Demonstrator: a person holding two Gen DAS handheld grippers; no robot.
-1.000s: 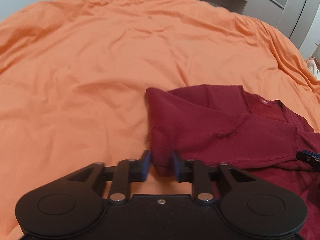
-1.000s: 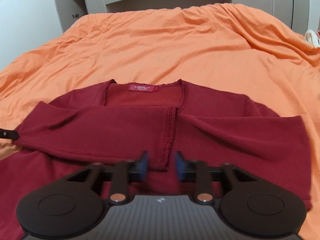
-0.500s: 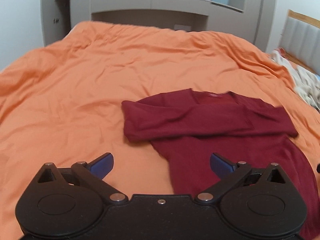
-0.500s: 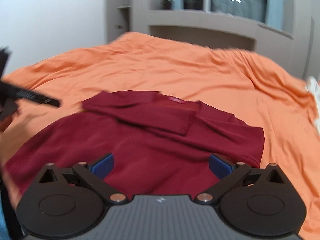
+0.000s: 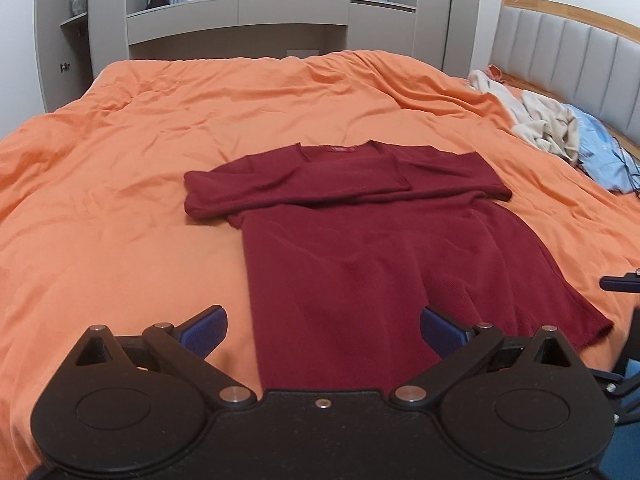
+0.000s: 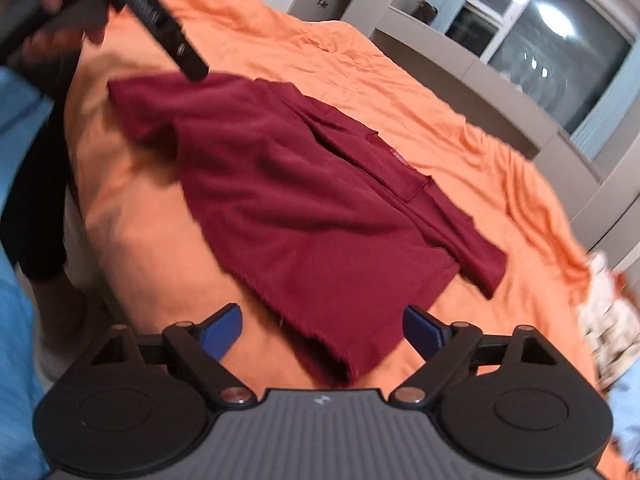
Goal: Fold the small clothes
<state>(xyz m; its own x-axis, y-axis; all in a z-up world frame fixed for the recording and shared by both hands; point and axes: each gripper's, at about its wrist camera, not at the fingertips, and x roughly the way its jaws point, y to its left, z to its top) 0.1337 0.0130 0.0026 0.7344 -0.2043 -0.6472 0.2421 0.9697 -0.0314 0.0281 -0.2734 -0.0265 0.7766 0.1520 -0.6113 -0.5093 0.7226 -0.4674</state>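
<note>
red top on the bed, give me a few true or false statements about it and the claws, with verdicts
1. Both sleeves of the red top are folded across its chest. True.
2. The left claw is shut on the hem. False: it is open and grips nothing.
3. The top lies on an orange bedcover. True.
4. The right claw holds a sleeve. False: its jaws stand apart, having just narrowed a little, with the hem corner lying loose below them.
5. The top is already folded in half lengthwise. False: its body lies spread flat.
</note>
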